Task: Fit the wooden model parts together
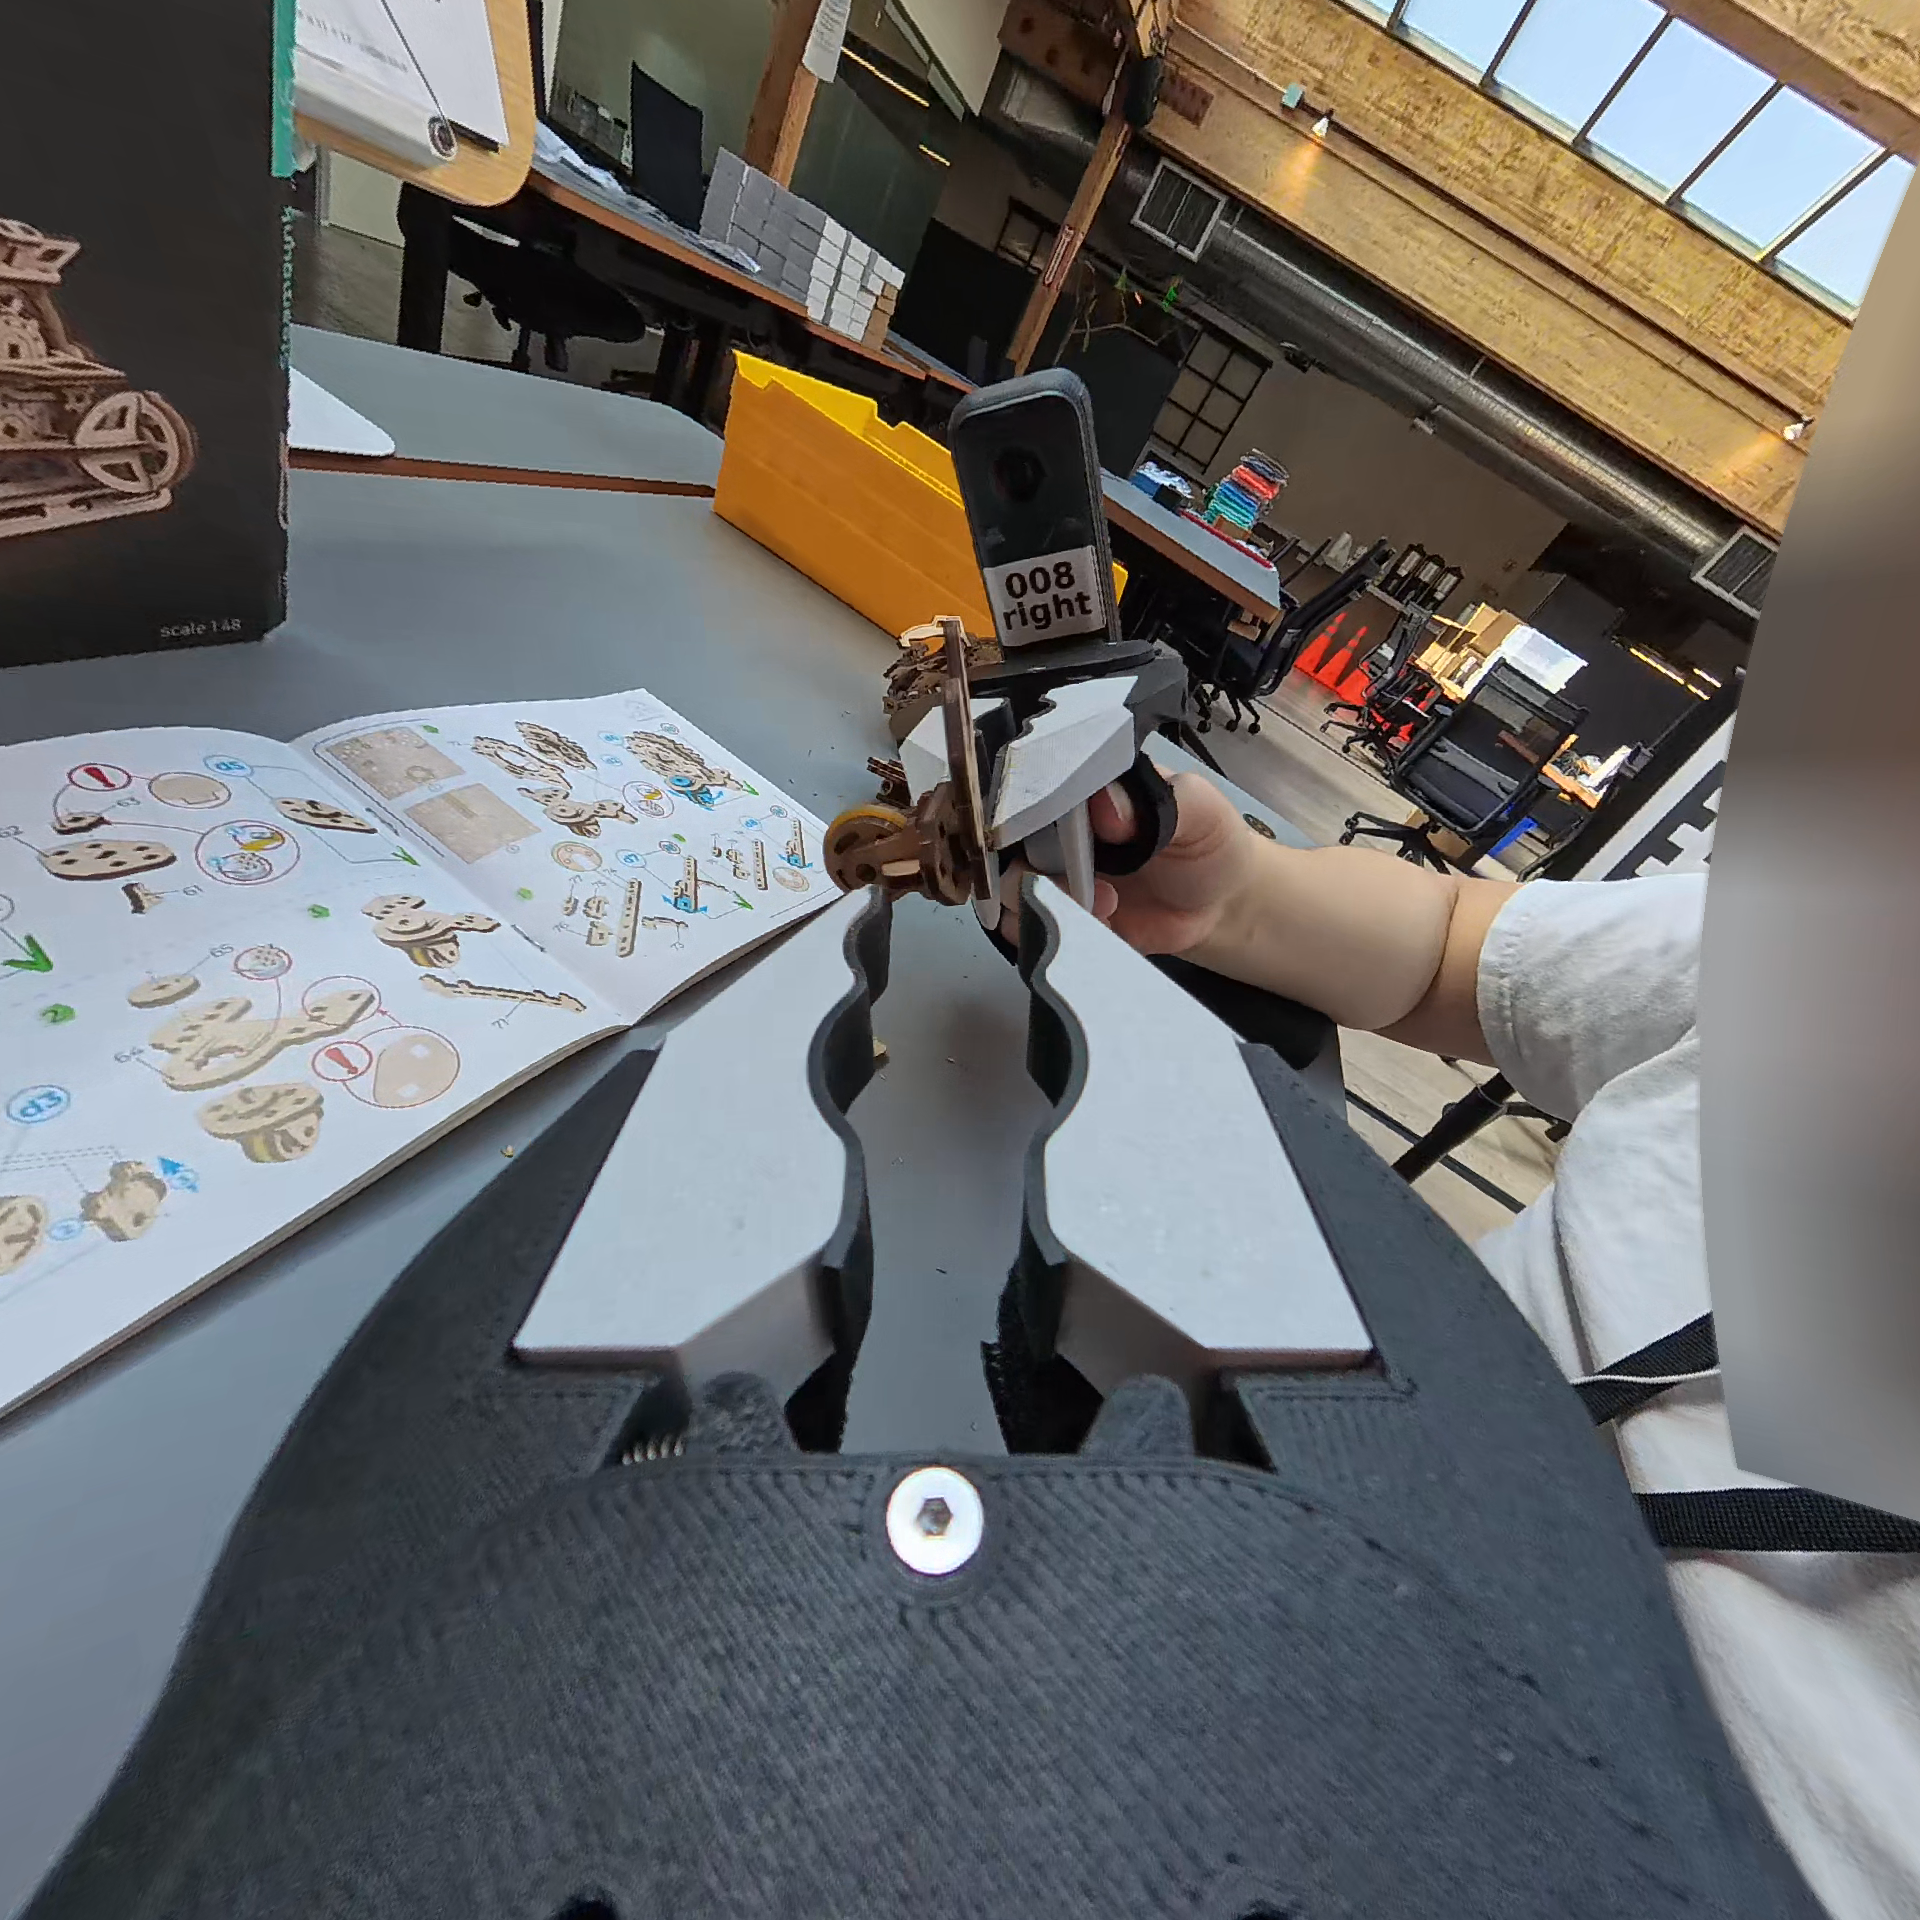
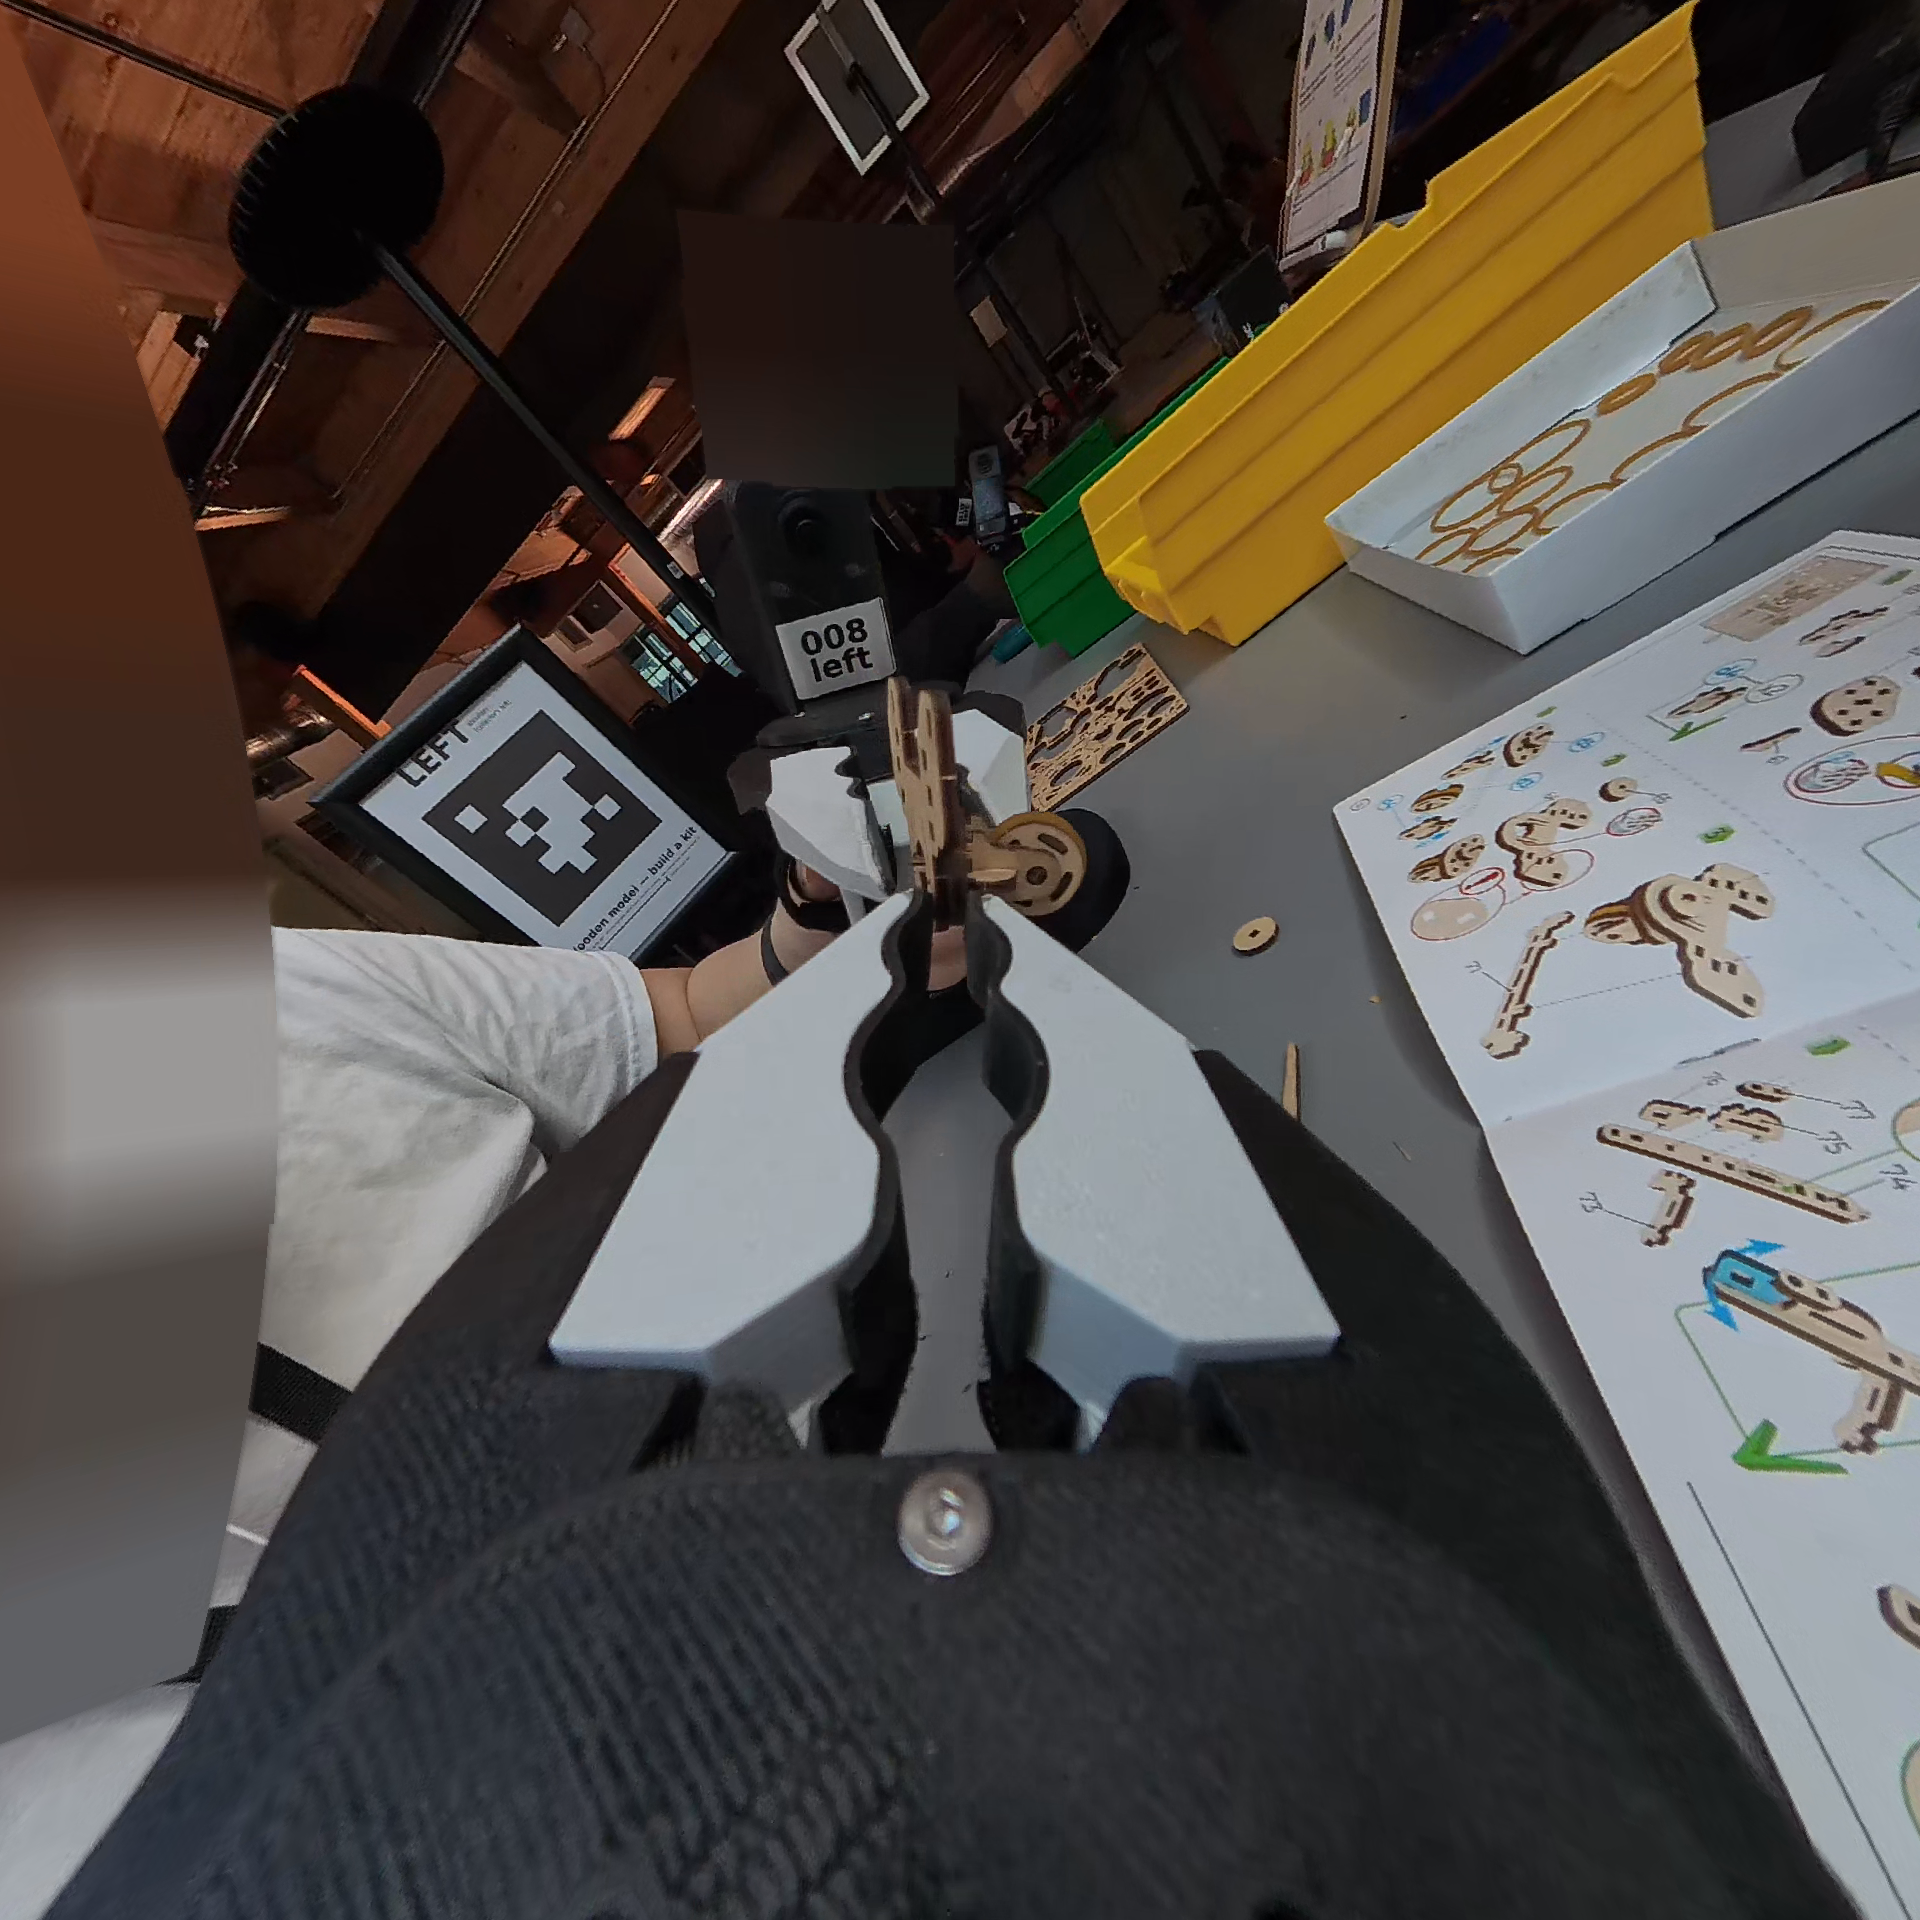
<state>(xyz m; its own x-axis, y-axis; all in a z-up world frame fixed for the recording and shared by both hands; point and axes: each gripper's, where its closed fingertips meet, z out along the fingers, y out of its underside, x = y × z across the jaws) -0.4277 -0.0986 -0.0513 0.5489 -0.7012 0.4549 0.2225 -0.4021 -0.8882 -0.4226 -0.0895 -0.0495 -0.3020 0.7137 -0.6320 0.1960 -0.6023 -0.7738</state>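
Wood: 1 wooden model part (image 2: 940, 805), flat plate w/ 1 small wheel at its 3 o'clock side, held up off the grey table (image 1: 540, 582).
R gripper (image 2: 940, 914): fingers narrow, tips pinching the plate's lower edge.
L gripper (image 1: 951, 899): fingers a bit apart, nothing between them; tips just beside the part, touching or not – can't tell.
Booklet: 1 open instruction booklet (image 1: 343, 935), at 9 o'clock of L gripper.
Bins: 1 yellow bin (image 2: 1392, 416), 1 green bin (image 2: 1070, 582) next to it, 1 white tray (image 2: 1538, 582) w/ cut-out wood sheet.
Loose bits: 1 small wooden disc (image 2: 1255, 934), 1 perforated wood sheet (image 2: 1107, 727) on table.
Box: 1 dark kit box (image 1: 135, 332), at 10 o'clock.
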